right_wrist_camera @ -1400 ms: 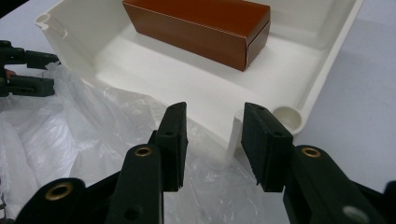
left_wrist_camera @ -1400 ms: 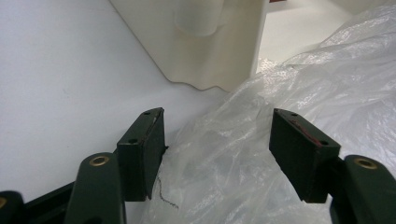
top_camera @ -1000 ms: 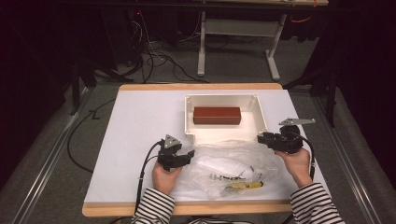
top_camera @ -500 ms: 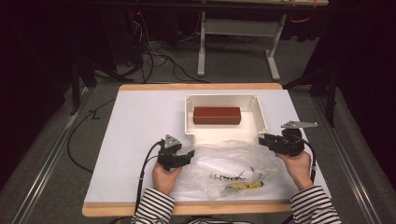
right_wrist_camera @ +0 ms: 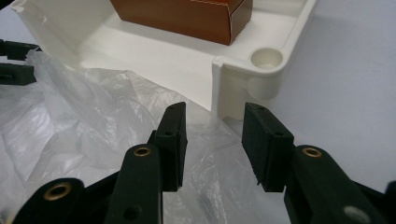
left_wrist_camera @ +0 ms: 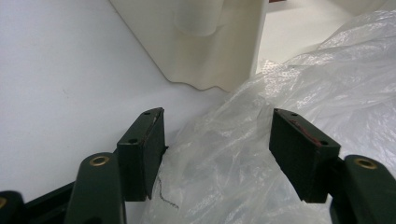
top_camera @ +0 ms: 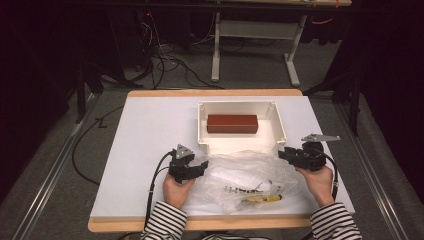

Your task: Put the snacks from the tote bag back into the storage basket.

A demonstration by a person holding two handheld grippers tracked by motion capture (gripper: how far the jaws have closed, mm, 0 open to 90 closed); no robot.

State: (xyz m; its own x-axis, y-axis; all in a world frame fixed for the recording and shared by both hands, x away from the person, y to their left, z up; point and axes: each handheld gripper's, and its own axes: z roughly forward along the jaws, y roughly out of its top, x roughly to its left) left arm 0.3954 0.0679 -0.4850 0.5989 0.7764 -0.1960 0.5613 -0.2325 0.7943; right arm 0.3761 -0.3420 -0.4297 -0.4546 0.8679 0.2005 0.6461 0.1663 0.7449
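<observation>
Clear plastic bag point(top_camera: 247, 177) between both tongs: light, limp, slippery. Left gripper point(left_wrist_camera: 217, 140) and right gripper point(right_wrist_camera: 212, 140) agape, unclamped; pinch bunched edge film.

Clear plastic bag point(left_wrist_camera: 261, 140) between parted fingers point(left_wrist_camera: 144, 149)

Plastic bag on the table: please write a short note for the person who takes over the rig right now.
Left claw: open, plastic bag film between its jaws, pads not pressing on it. It sits at the bag's left edge.
Right claw: open, over the bag's right edge, nothing gripped.
Bag: clear, crumpled, flat on the white table in front of the white tray. It holds small items, one yellow; I cannot tell what they are.
Tray: a brown box lies inside.
Done: both claws are placed at the bag's sides.
Left: probably close on the film and lift or open the bag.
</observation>
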